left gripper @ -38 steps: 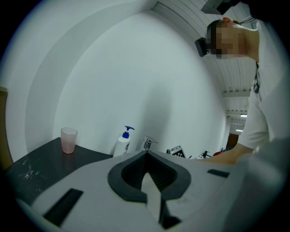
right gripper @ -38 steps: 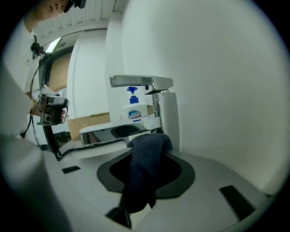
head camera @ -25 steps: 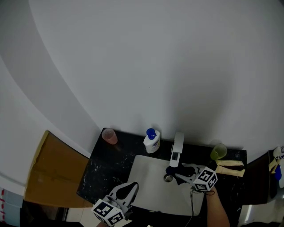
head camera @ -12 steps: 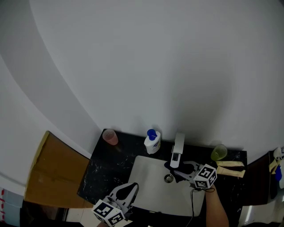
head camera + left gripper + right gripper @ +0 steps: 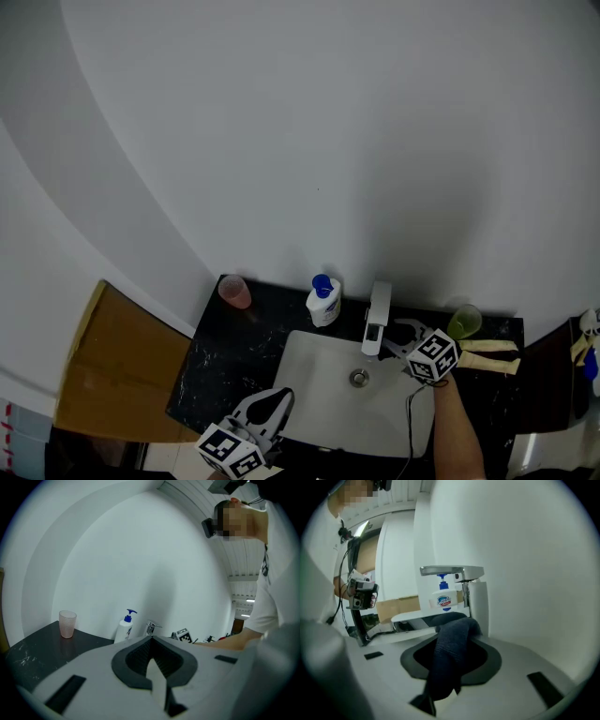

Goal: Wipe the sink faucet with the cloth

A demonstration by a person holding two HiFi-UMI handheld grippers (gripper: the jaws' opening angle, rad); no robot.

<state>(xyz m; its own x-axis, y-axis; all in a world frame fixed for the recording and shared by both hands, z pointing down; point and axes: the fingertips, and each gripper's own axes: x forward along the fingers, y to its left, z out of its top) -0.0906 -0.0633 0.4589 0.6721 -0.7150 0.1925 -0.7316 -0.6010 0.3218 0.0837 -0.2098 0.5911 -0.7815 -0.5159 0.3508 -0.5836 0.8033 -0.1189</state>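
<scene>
Faucet (image 5: 377, 319) stands at the back rim of the sink (image 5: 309, 375), spout out over it. The cloth (image 5: 449, 651), dark, is clenched in the fingers of the right gripper (image 5: 401, 336), which sits just beside the faucet's right side. The cloth's tip is down by the faucet's base, tho I can't tell if it's touching. Left gripper (image 5: 272, 403) hangs at the sink's front edge, well apart, fingers closed on nothing.

Risks, imo: only a narrow fold of cloth pokes past the fingers, so a hard push could put plastic on metal instead of cloth. It could also drag the cloth out of the grip & drop it in the sink. A wide sweep could knock the soap bottle (image 5: 322, 300), just left of the faucet & prob light. Green cup (image 5: 461, 322) stands near the right gripper on the desk (image 5: 225, 347); a careless pull-back might tip it. Pink cup (image 5: 233, 290) is far left, no bother. Wall is close behind, so there's little room to get round the faucet's rear.
</scene>
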